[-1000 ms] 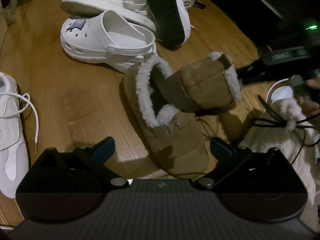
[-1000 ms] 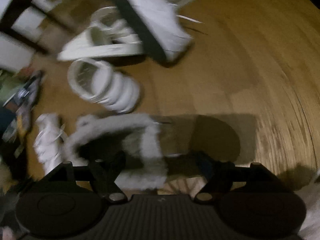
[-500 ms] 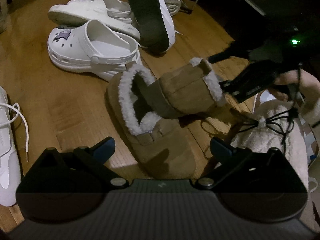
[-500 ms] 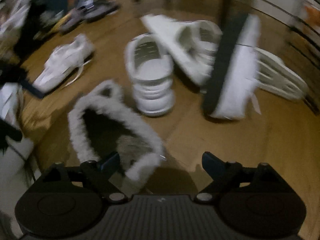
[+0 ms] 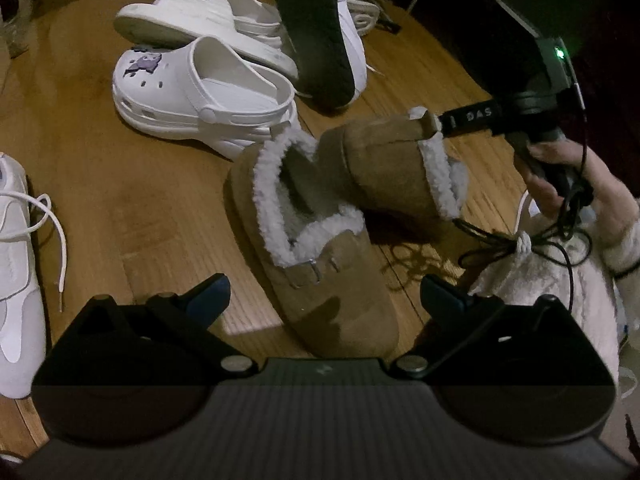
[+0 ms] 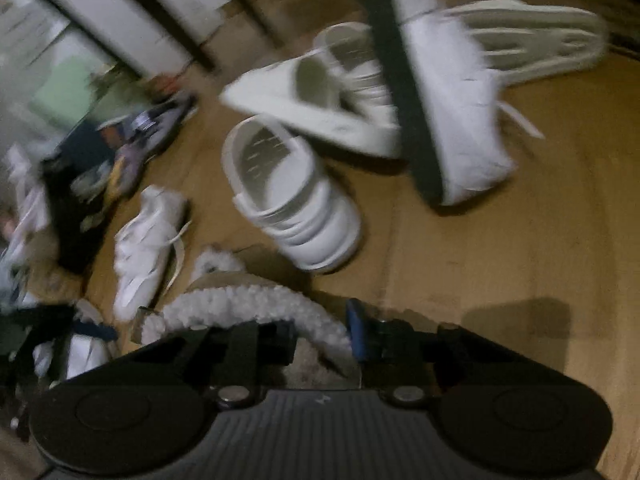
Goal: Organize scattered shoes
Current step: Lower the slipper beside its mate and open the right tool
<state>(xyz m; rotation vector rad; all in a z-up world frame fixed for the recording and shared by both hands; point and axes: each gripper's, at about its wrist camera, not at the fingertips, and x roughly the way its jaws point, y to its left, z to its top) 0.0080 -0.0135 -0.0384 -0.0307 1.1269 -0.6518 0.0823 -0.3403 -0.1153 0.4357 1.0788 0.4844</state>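
The left gripper (image 5: 324, 292) hangs low over the wooden floor (image 5: 140, 208), its fingers spread wide and holding nothing, pointing toward twelve o'clock. Between its tips lies a tan slipper (image 5: 316, 264) with a fleece lining and a buckle strap, flat on the floor, toe toward the camera.

A second tan slipper (image 5: 384, 168) is tilted, its toe poked into the opening of the first and its heel raised toward two o'clock. The right gripper (image 5: 434, 126) reaches in from three o'clock and pinches the rim of that slipper's heel, fingers closed on the fleece edge. The person's hand (image 5: 552, 172) wraps around the gripper's handle at three o'clock, with black cords trailing below it over a fleecy white sleeve (image 5: 540, 280).

The right wrist view is blurred; the fleece rim (image 6: 256, 304) sits between the narrow fingers at six o'clock.

At eleven o'clock in the left view stands a white clog (image 5: 200, 96) with a purple charm, a second white clog (image 5: 200, 28) tipped across its heel. At twelve o'clock a white sneaker (image 5: 320, 32) stands on its side, dark sole showing. Another white sneaker (image 5: 16, 272) with loose laces lies at nine o'clock.
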